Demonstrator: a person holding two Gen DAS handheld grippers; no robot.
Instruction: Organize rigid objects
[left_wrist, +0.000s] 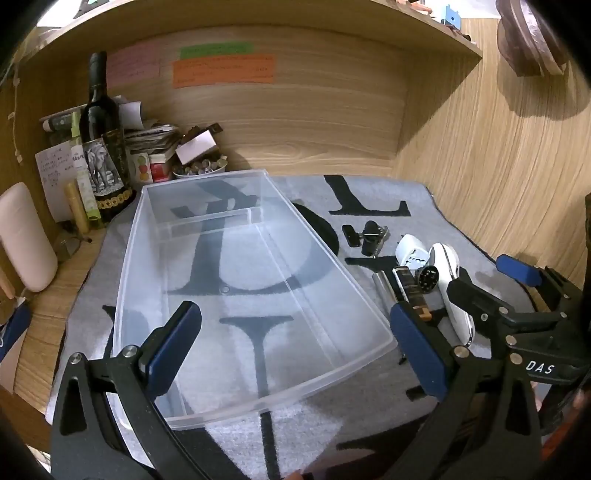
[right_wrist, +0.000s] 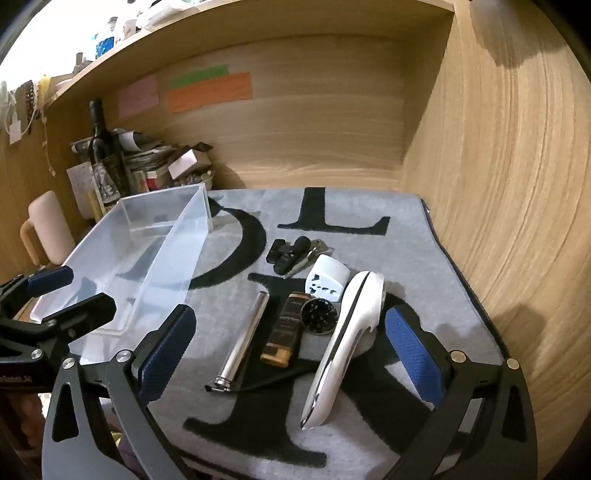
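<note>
**Hard plastic and metal pieces waiting beside an empty bin**

Glossy white plastic makes the handheld device (right_wrist: 347, 343) look slippery and curved; we judge it light and stiff, best taken across its narrow handle, which lies between the fingers of our right claw (right_wrist: 291, 354). That claw is spread wide and grips nothing. Left of the device, also ahead of the right claw, lie one metal tube (right_wrist: 245, 339), smooth and likely to roll, so we would pinch it mid-length; one brown rectangular case (right_wrist: 284, 332), flat-sided and easy to grip; and one round black disc (right_wrist: 319, 315), low and awkward to pinch. Beyond them sit one white adapter (right_wrist: 327, 282), blocky and firm, and a black clip cluster (right_wrist: 293, 253), whose piece count we cannot tell.

Our left claw (left_wrist: 295, 339) hovers wide apart over the near end of the one clear bin (left_wrist: 207, 258), which looks empty, thin-walled and light. Everything rests on the grey lettered mat (right_wrist: 406, 236) covering the surface. Far left of both claws stands one wine bottle (left_wrist: 101, 136) among clutter.
</note>
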